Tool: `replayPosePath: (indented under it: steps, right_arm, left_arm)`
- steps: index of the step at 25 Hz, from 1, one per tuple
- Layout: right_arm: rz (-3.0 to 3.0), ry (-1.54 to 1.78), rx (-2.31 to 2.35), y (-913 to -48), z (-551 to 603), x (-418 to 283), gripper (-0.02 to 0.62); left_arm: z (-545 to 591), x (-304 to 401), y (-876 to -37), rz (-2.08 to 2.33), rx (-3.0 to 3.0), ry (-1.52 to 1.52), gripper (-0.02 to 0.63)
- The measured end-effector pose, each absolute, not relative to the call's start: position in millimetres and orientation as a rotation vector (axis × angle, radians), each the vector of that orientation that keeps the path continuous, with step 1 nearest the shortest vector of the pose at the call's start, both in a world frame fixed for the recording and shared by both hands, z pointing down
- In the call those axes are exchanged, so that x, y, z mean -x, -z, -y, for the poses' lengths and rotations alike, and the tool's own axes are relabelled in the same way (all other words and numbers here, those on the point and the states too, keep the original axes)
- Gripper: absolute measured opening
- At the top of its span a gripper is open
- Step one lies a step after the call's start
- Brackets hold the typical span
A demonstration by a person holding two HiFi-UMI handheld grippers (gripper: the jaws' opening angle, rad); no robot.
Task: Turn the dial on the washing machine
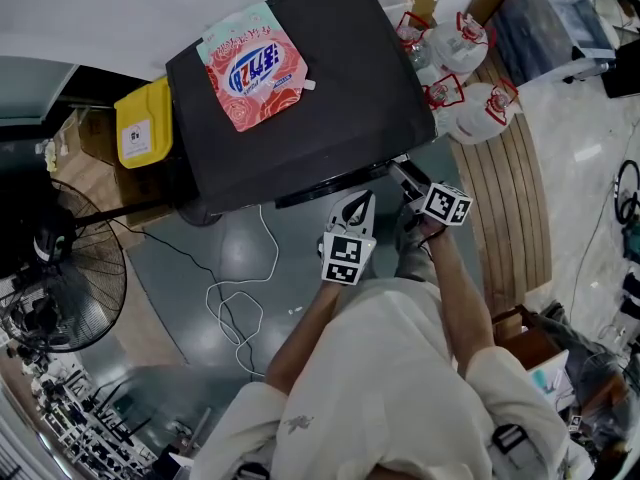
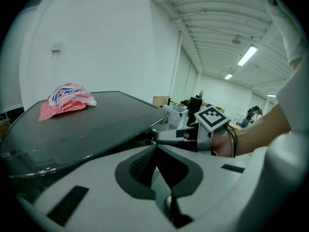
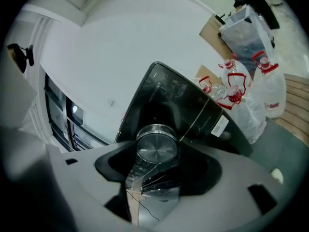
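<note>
The black washing machine (image 1: pixel 300 98) stands in front of me, seen from above in the head view. In the right gripper view its round silver dial (image 3: pixel 156 146) on the dark front panel sits between the jaws of my right gripper (image 3: pixel 156 153), which is shut on it. From above, the right gripper (image 1: pixel 405 171) reaches under the machine's front edge, and the dial itself is hidden there. My left gripper (image 1: pixel 358 200) hangs just left of it, shut and holding nothing, short of the machine. The left gripper view shows those closed jaws (image 2: pixel 155 146) and the right gripper (image 2: pixel 169 136) beyond them.
A pink detergent pouch (image 1: pixel 258 68) lies on the machine's lid. A yellow canister (image 1: pixel 143 125) and a floor fan (image 1: pixel 60 278) stand to the left. Water jugs (image 1: pixel 460 43) sit on a wooden pallet (image 1: pixel 515 198) to the right. A white cable (image 1: pixel 240 298) trails over the floor.
</note>
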State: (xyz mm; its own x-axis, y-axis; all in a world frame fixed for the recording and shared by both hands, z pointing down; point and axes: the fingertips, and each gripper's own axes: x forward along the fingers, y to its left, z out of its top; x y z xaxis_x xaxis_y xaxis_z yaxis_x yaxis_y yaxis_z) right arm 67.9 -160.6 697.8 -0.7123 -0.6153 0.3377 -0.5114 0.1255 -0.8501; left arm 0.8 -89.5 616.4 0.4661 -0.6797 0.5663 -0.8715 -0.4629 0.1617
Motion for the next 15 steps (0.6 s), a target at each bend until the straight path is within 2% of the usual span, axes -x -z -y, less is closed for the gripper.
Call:
replayPosePath:
  steps: [10, 15]
  right_arm:
    - [-2.204, 1.694, 1.103, -692.5, 160.9, -63.8, 0.278]
    - [-2.325, 1.639, 1.217, -702.2, 160.3, -72.2, 0.321]
  left_arm:
    - [89.0, -0.6, -618.2, 1.292, -2.287, -0.602, 0.012]
    - [88.1, -1.6, -617.4, 1.288, -2.292, -0.603, 0.012]
